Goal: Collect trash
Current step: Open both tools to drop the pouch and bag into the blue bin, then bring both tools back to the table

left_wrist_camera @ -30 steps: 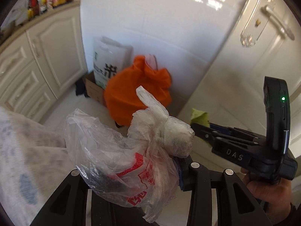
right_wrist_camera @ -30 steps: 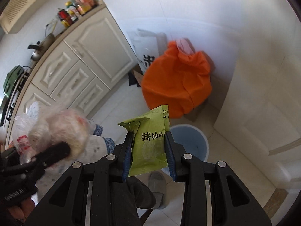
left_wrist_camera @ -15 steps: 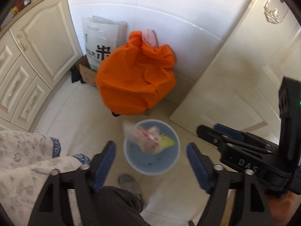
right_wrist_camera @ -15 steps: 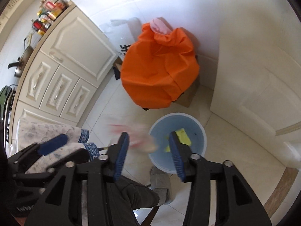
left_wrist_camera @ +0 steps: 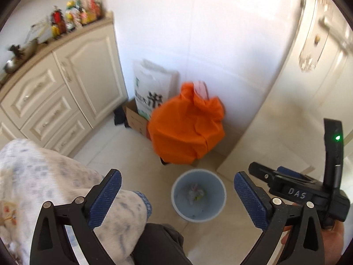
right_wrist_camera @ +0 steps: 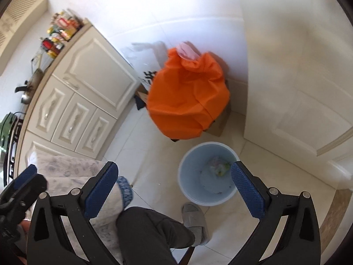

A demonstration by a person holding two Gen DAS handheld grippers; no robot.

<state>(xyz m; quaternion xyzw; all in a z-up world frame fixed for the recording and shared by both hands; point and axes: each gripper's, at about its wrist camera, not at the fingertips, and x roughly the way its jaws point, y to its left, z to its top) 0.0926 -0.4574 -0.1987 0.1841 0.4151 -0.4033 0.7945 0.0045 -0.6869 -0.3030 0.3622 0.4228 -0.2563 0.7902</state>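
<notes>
Both grippers, L (left_wrist_camera: 176, 195) & R (right_wrist_camera: 174, 184), just opened wide, nothing between jaws; trash (left_wrist_camera: 195, 194) lies below in blue bin (left_wrist_camera: 217, 207).

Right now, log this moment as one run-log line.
left gripper: open, empty, just opened | right gripper: open, empty, just opened | trash: in blue bin | phase: drop done
</notes>
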